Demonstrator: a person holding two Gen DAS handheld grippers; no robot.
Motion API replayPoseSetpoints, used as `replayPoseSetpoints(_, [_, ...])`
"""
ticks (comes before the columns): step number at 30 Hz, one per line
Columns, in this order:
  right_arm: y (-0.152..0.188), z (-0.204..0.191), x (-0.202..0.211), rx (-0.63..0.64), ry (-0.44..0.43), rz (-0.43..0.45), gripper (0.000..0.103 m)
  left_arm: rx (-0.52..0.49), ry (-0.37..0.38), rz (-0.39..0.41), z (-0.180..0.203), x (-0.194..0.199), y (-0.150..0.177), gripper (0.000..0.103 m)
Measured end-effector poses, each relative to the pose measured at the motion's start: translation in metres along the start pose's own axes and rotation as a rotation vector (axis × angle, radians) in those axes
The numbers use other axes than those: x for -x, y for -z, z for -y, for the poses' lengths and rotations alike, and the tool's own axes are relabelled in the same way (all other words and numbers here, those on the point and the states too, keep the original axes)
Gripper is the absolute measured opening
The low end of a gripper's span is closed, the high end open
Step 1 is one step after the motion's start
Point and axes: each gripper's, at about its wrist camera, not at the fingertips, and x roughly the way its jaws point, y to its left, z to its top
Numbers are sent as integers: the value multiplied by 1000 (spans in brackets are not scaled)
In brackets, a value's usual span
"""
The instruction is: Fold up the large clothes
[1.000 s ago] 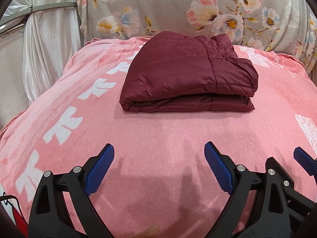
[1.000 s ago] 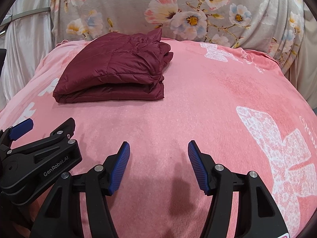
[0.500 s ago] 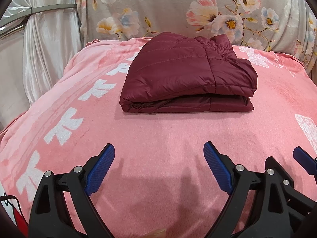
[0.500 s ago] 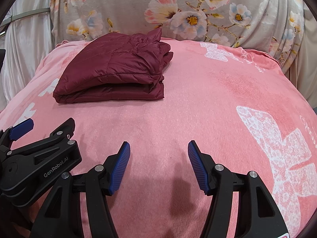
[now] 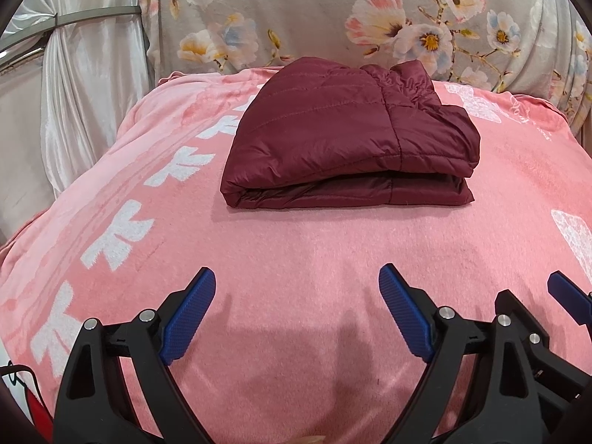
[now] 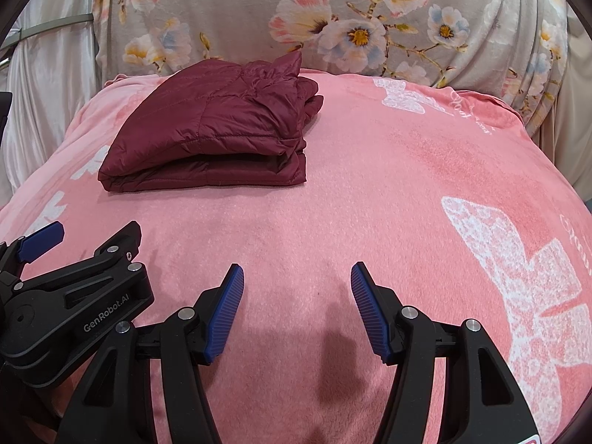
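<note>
Lying folded at the far left of the pink blanket (image 6: 370, 185), the maroon jacket (image 5: 344, 137) has not shifted; both the left gripper (image 5: 296, 288) and right gripper (image 6: 298, 285) remain wide apart, empty, hovering near.

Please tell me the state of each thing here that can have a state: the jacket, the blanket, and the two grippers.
Maroon puffer jacket: folded, lying on the blanket, not held.
Pink blanket: spread flat under the jacket.
Left gripper: jaws open, empty.
Right gripper: jaws open, empty.
</note>
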Motion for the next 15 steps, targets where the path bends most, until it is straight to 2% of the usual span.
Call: replayPoseSetpoints(15, [0, 1, 0, 1, 0, 0, 60, -3, 0, 2, 1, 0, 1, 86])
